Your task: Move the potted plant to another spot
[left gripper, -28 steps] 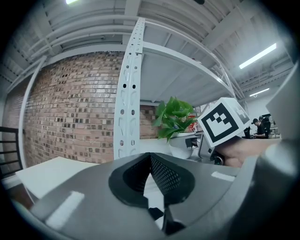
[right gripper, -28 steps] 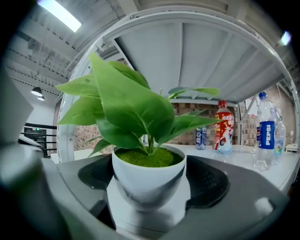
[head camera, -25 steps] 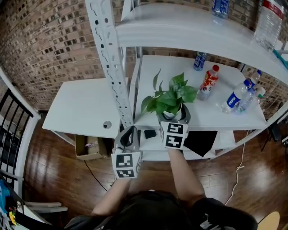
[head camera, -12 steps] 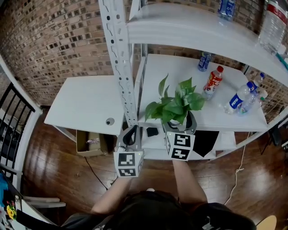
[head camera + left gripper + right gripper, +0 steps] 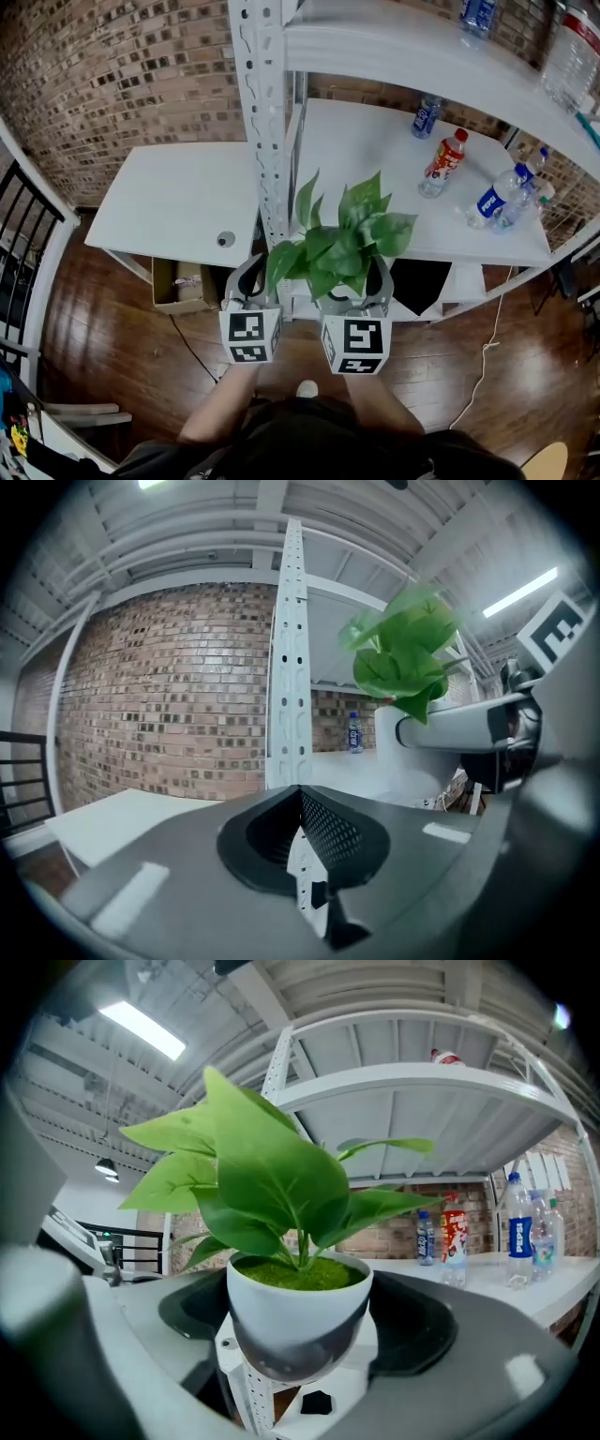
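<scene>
Looking down in the head view, the potted plant [image 5: 342, 246] hangs just off the shelf [image 5: 469, 242], clamped in the right tongs [image 5: 356, 300]; the left gripper view shows the left tongs [image 5: 302, 803] together and empty; the right gripper view shows the pot [image 5: 298, 1321] upright, so carry it level with a steady squeeze.

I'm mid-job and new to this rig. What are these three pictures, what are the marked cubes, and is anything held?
No robot here: a person carries a hand-held gripper in each hand; the marked cubes belong to them. One picture looks down from the person's head; the others look along each gripper's jaws. The right hand-held gripper grips the potted plant by its white pot, off the shelf. The left hand-held gripper is shut and empty. Bottles stand on the shelf; a white table sits beside it.
</scene>
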A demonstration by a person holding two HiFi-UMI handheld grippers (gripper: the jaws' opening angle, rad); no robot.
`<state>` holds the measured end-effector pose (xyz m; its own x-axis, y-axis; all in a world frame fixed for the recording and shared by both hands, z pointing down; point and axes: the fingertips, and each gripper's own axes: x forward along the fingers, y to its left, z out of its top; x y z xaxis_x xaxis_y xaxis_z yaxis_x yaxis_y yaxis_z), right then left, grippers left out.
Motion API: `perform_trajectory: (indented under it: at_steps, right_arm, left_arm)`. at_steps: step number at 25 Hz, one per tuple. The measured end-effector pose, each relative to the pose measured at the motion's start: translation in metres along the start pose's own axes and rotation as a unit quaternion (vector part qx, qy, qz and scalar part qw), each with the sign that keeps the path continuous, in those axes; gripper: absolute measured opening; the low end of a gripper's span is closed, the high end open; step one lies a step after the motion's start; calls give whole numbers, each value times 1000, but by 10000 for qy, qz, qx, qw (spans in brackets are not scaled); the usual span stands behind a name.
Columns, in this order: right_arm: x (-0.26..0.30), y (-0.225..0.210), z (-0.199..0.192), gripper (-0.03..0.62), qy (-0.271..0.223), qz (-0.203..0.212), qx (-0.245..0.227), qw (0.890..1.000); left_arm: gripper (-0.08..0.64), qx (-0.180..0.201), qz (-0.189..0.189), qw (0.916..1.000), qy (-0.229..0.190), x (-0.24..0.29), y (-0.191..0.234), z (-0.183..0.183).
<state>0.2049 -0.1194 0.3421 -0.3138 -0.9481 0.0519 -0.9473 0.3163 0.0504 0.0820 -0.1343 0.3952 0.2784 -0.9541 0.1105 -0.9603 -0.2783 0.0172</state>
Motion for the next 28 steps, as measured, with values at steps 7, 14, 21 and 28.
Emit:
perform_trajectory:
  at_steps: [7, 14, 21, 28]
  right_arm:
    - [15, 81, 10, 460, -69, 530, 57, 9986]
    - [61, 166, 11, 460, -41, 831, -14, 9965]
    - [141, 231, -20, 460, 31, 809, -140, 9966]
    - [207, 272, -69, 460, 266, 539, -178, 9980]
  left_arm:
    - [16, -124, 265, 9996, -9, -17, 66, -4]
    - [15, -169, 576, 9981, -112, -34, 163, -4]
    - [17, -192, 755, 9969, -142, -35, 263, -11]
    - [15, -212, 636, 9975, -209, -33, 335, -32]
